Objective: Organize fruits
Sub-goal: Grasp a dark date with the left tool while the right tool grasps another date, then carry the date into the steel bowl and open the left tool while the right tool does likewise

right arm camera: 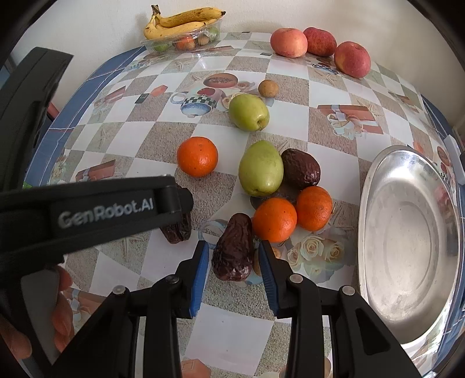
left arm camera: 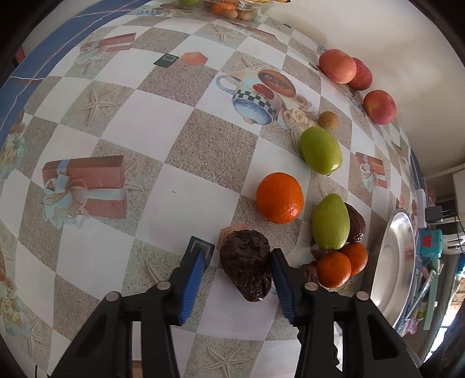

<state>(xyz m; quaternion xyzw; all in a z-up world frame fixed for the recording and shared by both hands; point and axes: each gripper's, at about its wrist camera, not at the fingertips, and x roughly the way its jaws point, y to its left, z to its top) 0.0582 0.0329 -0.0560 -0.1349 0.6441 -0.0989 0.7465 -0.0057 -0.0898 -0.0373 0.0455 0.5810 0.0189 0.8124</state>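
Observation:
A dark wrinkled avocado lies on the tablecloth between the fingers of my left gripper. The right pad touches it and a gap shows at the left pad, so the jaws stand open around it. In the right wrist view another dark avocado lies between the fingers of my right gripper, with a narrow gap on each side. Beyond it sit two oranges, a green mango and a third avocado. A lone orange lies to the left.
A steel plate stands at the table's right edge. Three red apples line the far wall, with a green fruit and a small brown fruit before them. A clear tray with bananas sits at the back. A hand holds the left gripper.

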